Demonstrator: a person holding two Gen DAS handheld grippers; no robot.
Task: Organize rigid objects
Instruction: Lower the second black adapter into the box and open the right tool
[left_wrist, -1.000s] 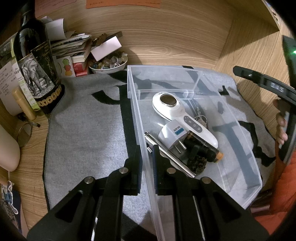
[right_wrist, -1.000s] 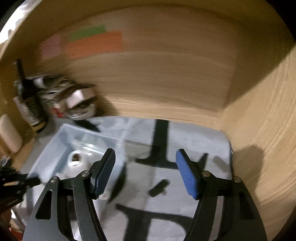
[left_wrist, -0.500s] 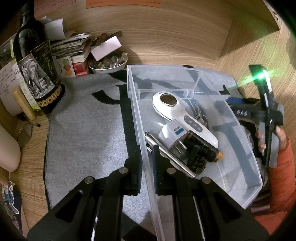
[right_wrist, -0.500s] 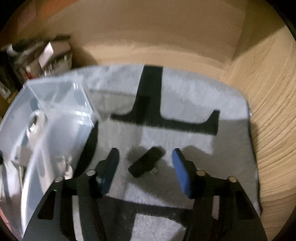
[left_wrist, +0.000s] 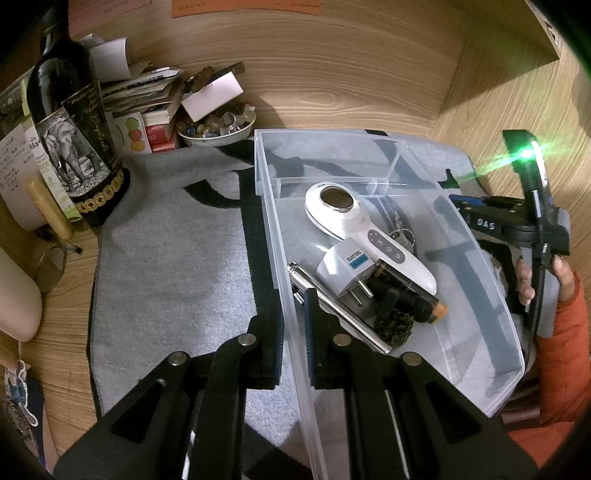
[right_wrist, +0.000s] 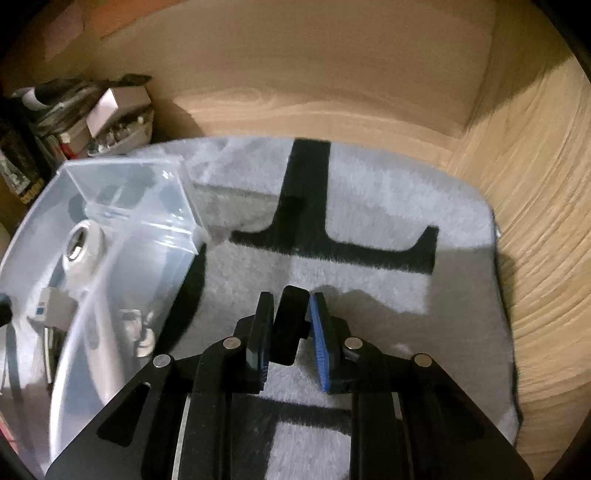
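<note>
My left gripper (left_wrist: 293, 317) is shut on the near left wall of the clear plastic bin (left_wrist: 269, 206). In the bin lie a white handheld device (left_wrist: 354, 225), a white plug adapter (left_wrist: 345, 266), a metal pen (left_wrist: 340, 310) and a dark amber-tipped tube (left_wrist: 413, 299). The bin also shows at the left of the right wrist view (right_wrist: 122, 206). My right gripper (right_wrist: 291, 325) is shut on a small black object (right_wrist: 290, 325) just above the grey mat (right_wrist: 369, 288), right of the bin.
A dark bottle with an elephant label (left_wrist: 74, 147), stacked papers and boxes (left_wrist: 147, 99) and a bowl of small trinkets (left_wrist: 218, 127) crowd the back left corner. Wooden walls stand behind and to the right. The right gripper's body (left_wrist: 532, 221) is beside the bin's right wall.
My right gripper dropped to the mat and closed on the small black object. My left gripper stayed clamped on the bin wall.
</note>
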